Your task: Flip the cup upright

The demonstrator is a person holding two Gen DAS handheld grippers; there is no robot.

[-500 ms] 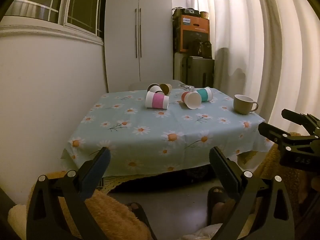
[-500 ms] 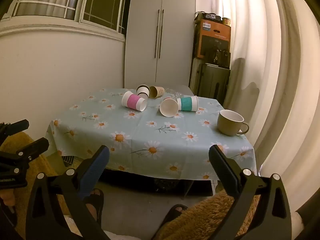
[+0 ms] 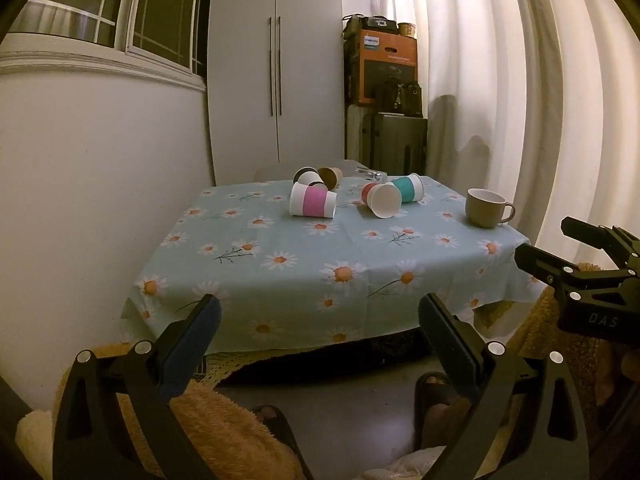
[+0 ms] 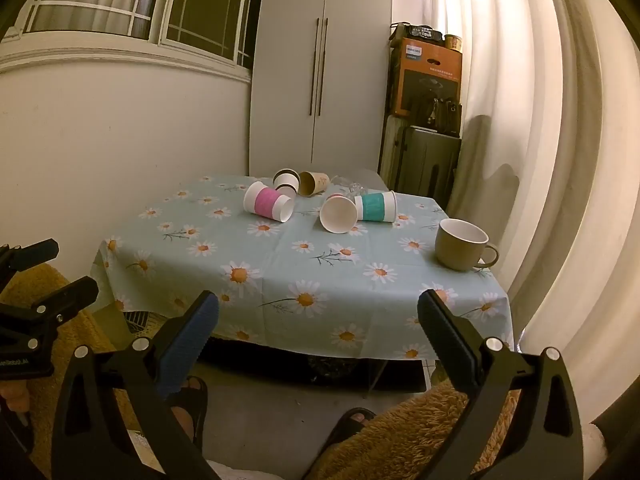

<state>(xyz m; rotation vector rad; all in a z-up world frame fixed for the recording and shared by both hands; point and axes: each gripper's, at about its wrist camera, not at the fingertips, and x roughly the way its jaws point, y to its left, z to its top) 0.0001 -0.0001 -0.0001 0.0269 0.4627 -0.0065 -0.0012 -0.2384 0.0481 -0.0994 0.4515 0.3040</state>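
Note:
Several paper cups lie on their sides at the far part of the daisy tablecloth (image 3: 304, 280): a pink-banded cup (image 3: 313, 205) (image 4: 267, 201), a white cup with its mouth towards me (image 3: 383, 200) (image 4: 338, 214), a teal-banded cup (image 3: 408, 188) (image 4: 376, 206), a brown cup (image 3: 330, 176) (image 4: 313, 183) and a dark-rimmed white cup (image 3: 306, 177) (image 4: 286, 181). My left gripper (image 3: 318, 316) and right gripper (image 4: 318, 316) are open and empty, held before the table's near edge. The right gripper also shows in the left wrist view (image 3: 560, 252), the left one in the right wrist view (image 4: 48, 268).
An upright beige mug (image 3: 485, 207) (image 4: 462, 249) stands at the table's right side. A white wall is on the left, curtains (image 3: 540, 100) on the right, a wardrobe (image 3: 276, 68) and stacked boxes behind. My slippered feet (image 3: 434, 400) are on the floor below.

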